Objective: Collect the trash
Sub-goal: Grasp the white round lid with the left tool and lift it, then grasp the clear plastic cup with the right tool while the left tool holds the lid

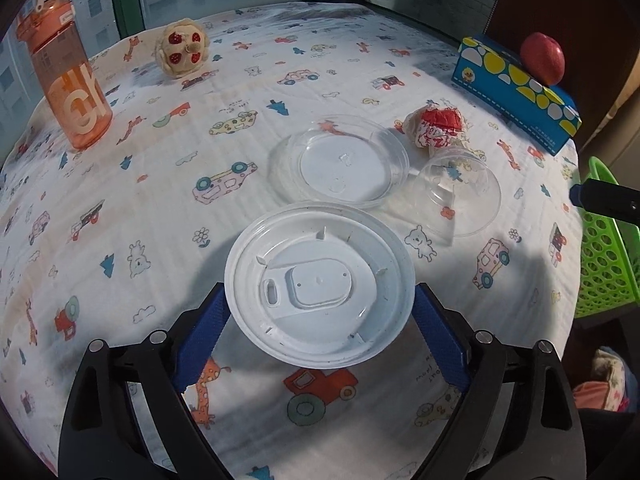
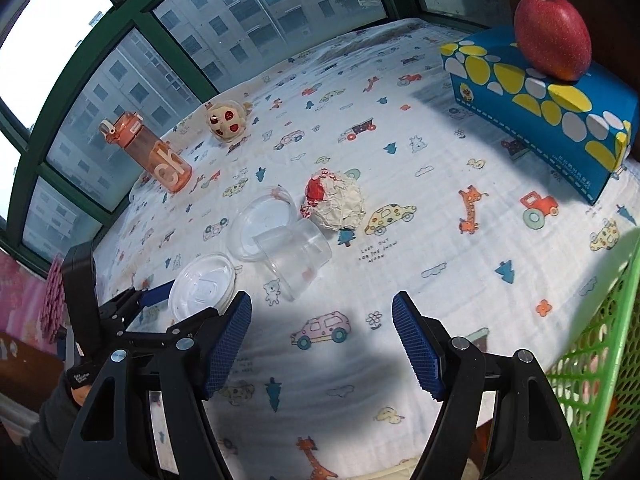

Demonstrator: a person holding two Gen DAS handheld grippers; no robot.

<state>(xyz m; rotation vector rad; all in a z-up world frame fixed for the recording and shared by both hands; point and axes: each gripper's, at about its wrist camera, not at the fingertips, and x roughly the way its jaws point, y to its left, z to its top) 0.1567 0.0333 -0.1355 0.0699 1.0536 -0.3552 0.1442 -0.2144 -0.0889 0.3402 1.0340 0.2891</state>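
Tablecloth (image 1: 120, 208) | white lid (image 1: 320, 284) — between left gripper (image 1: 320, 320) jaws, gripped

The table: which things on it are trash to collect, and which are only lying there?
Trash for the job:
- white lid, between the jaws of the left gripper
- clear lid
- clear cup, on its side
- crumpled wrapper
- green basket, likely the bin

Only lying there:
- orange bottle
- plush toy
- blue box
- apple on the box
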